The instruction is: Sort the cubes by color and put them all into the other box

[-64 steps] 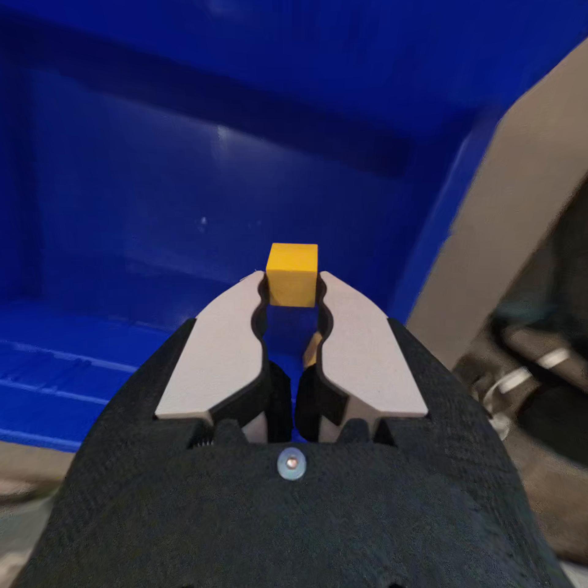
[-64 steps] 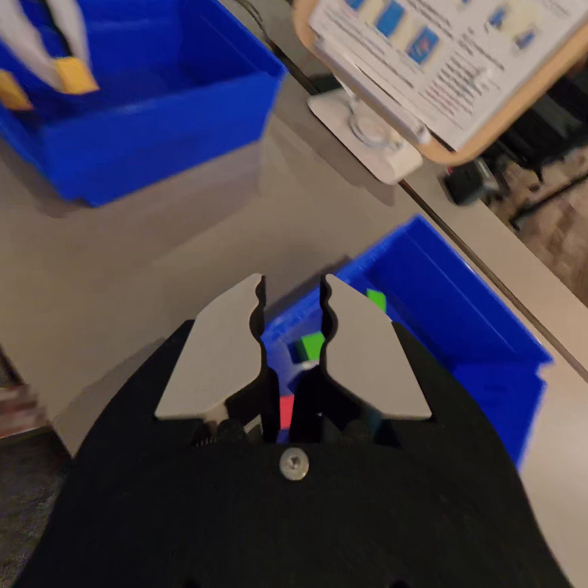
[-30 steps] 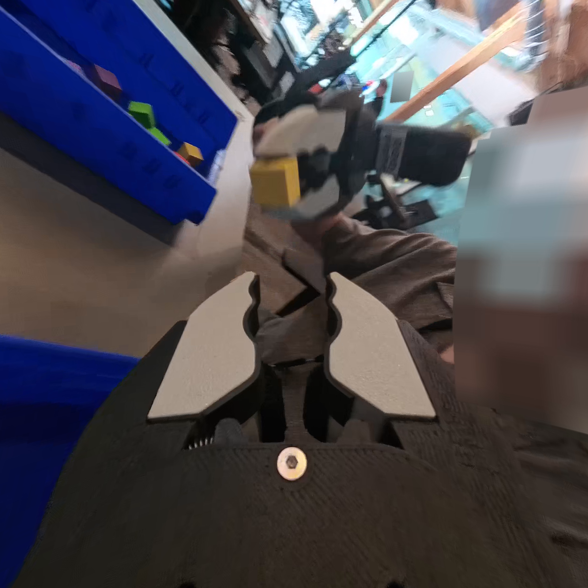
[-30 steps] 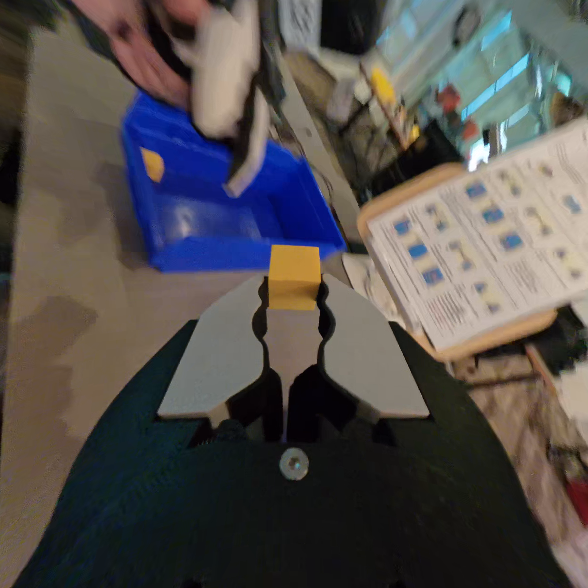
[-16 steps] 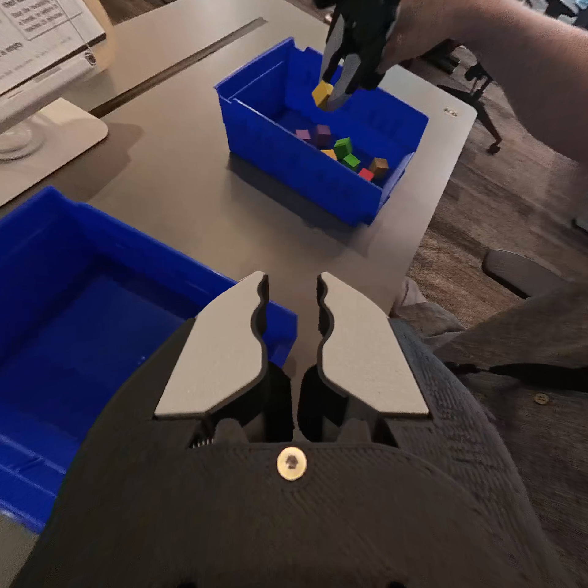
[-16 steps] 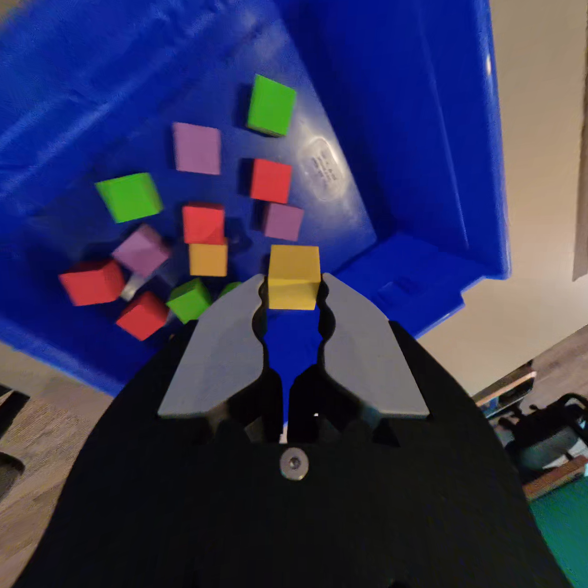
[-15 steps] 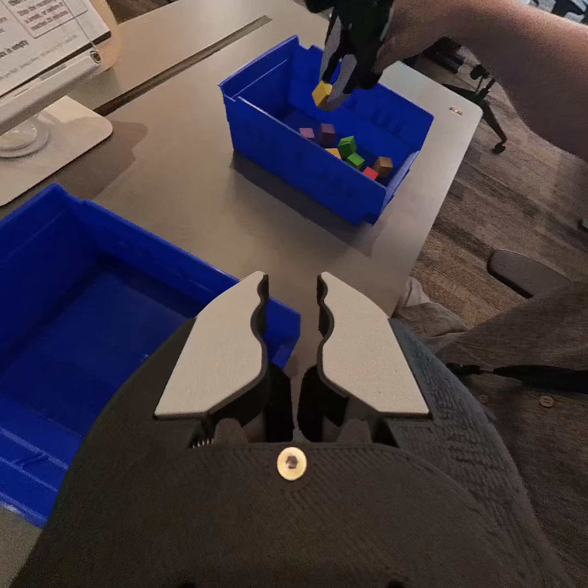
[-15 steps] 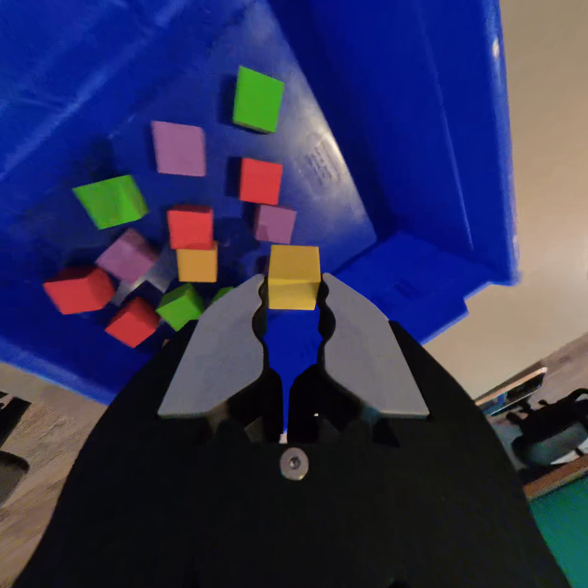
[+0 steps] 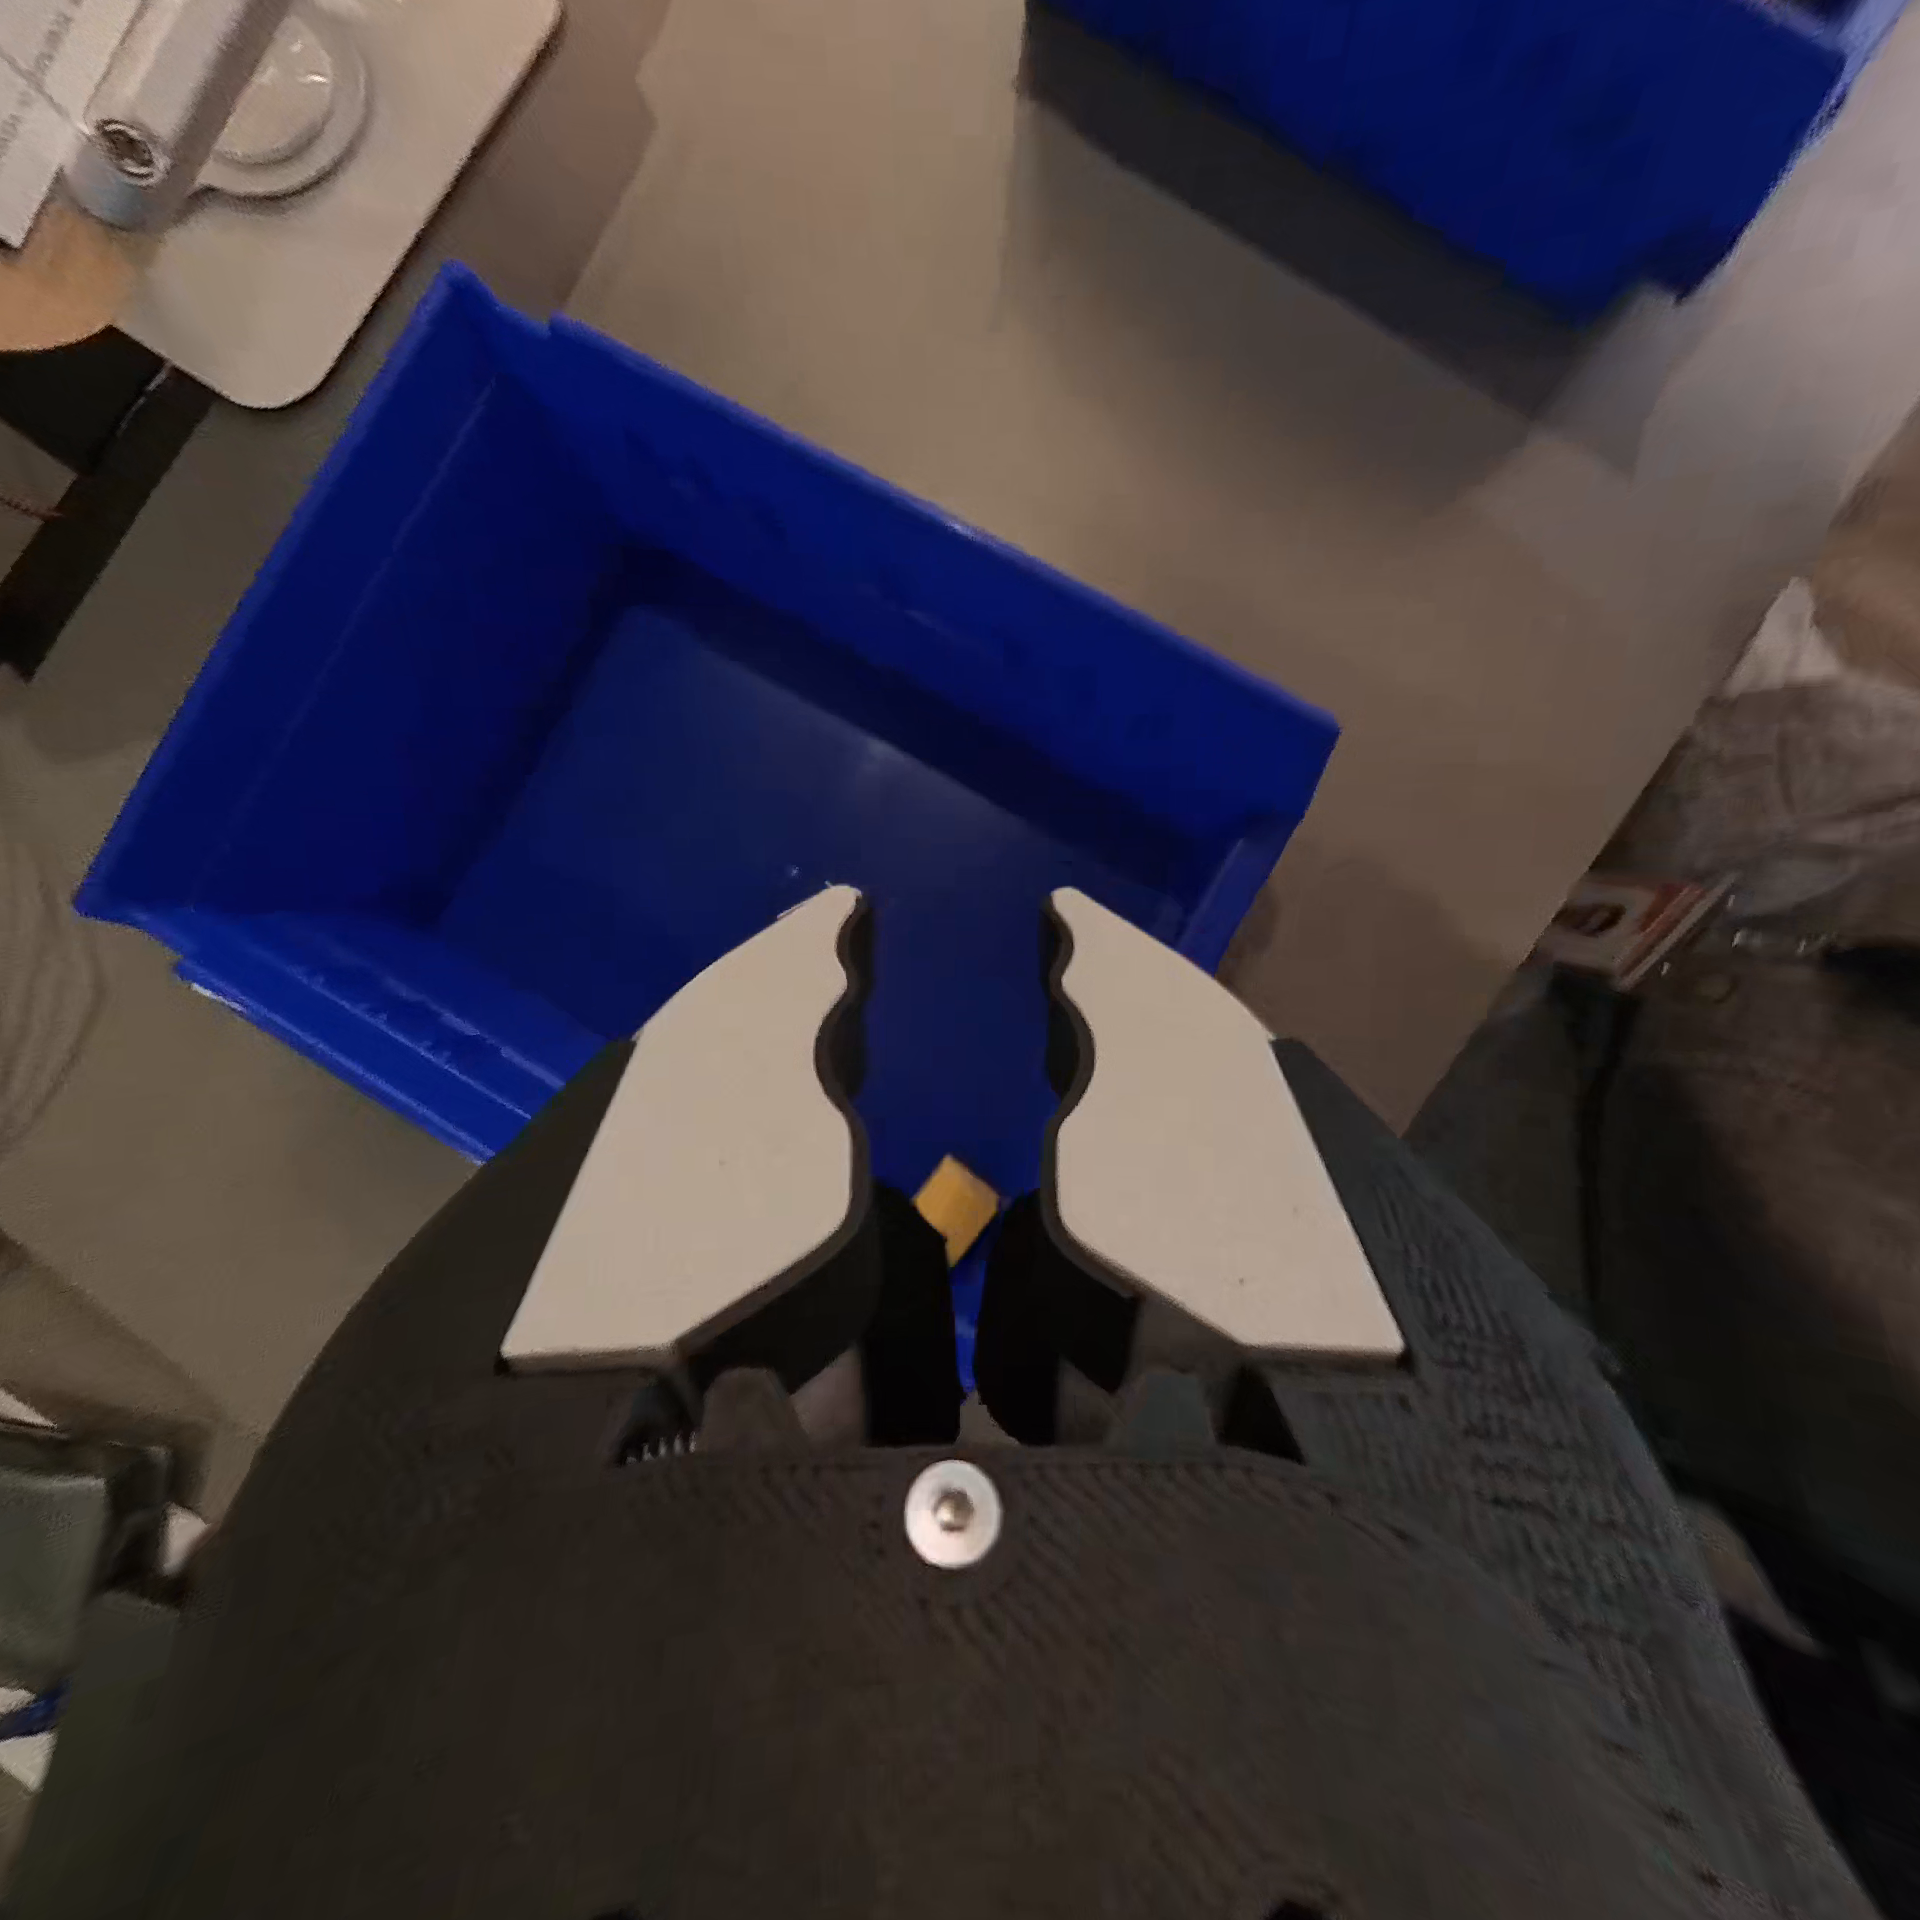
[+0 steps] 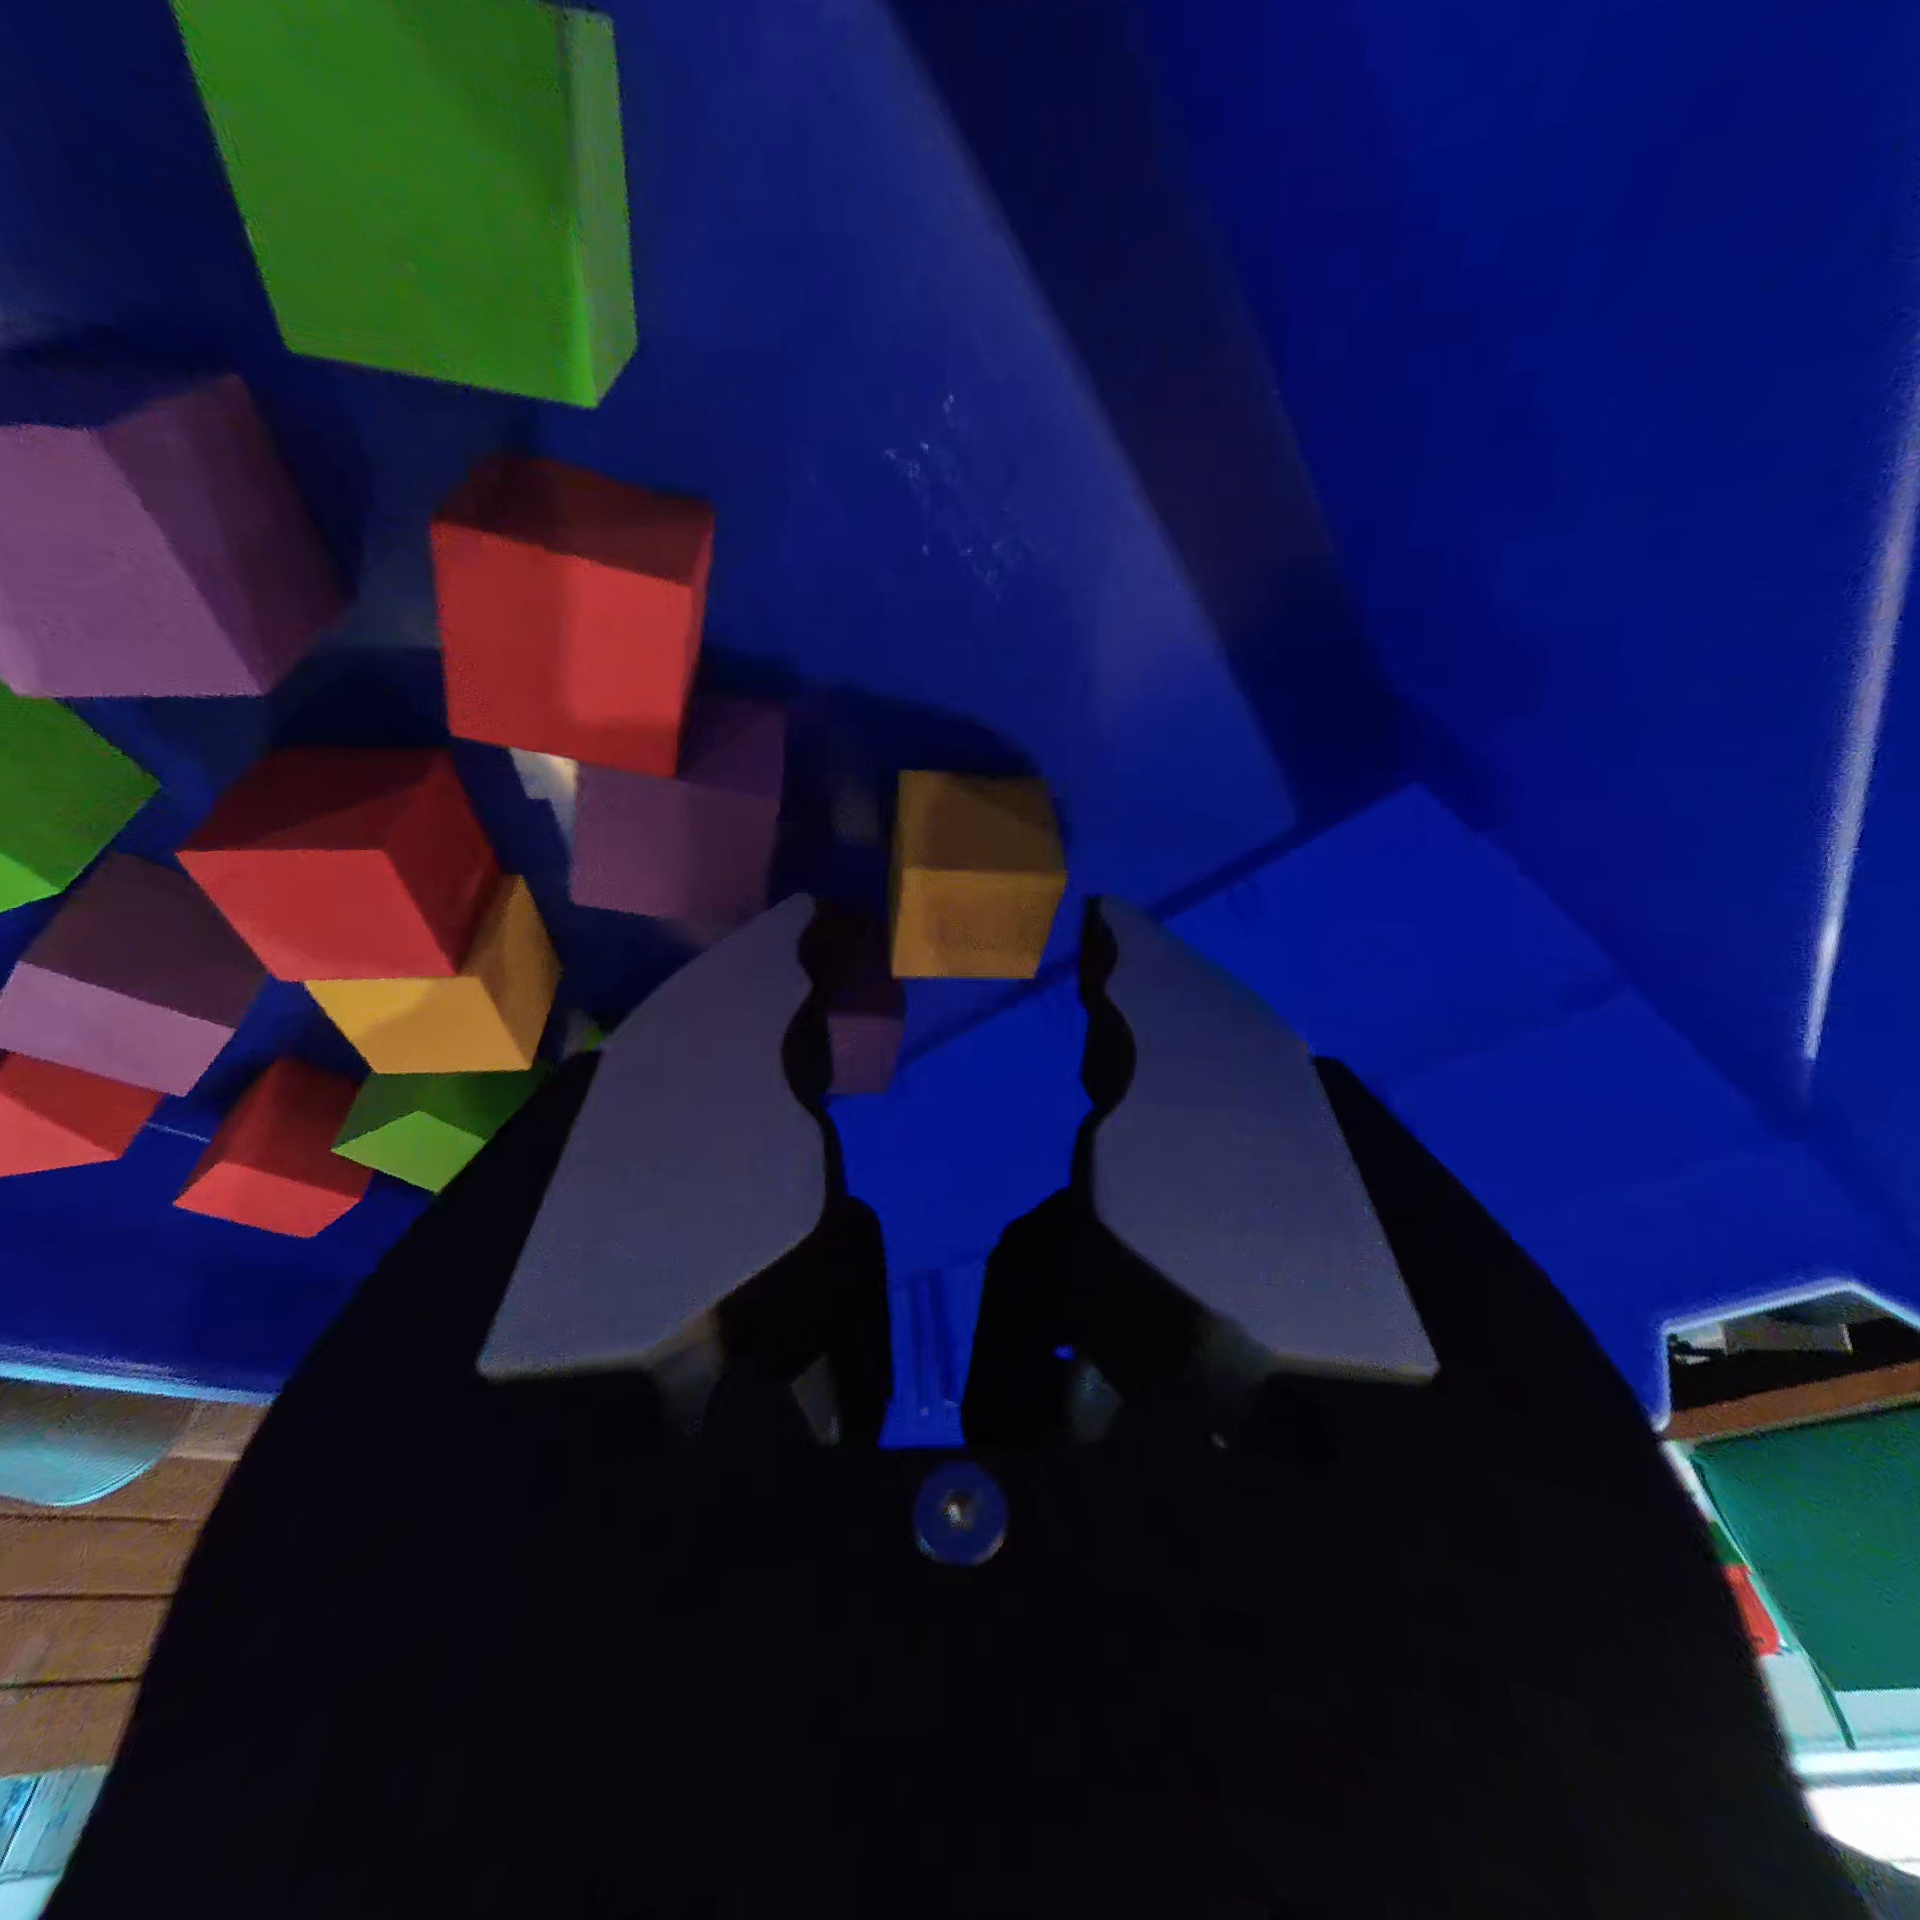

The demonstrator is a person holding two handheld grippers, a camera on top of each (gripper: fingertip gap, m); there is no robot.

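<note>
My right gripper (image 10: 951,914) is open, low inside a blue bin (image 10: 1455,468) that holds several coloured cubes. A yellow cube (image 10: 971,878) sits free just past its fingertips, nearer the right finger, touching neither. A purple cube (image 10: 862,1023) lies by the left finger (image 10: 686,1122). My left gripper (image 9: 951,899) is open and empty, looking down into another blue bin (image 9: 343,665). One yellow cube (image 9: 956,1210) lies on that bin's floor, seen low between the fingers.
Green (image 10: 416,197), red (image 10: 566,623), purple (image 10: 145,551) and orange (image 10: 436,997) cubes crowd the bin's left part. In the left wrist view a second blue bin (image 9: 1455,135) stands at the top right, a white stand base (image 9: 260,156) at the top left, on a grey table (image 9: 831,312).
My right gripper has dropped lower into the bin of cubes and opened, letting go of the yellow cube. My left gripper has swung over the near bin and now looks down into it.
</note>
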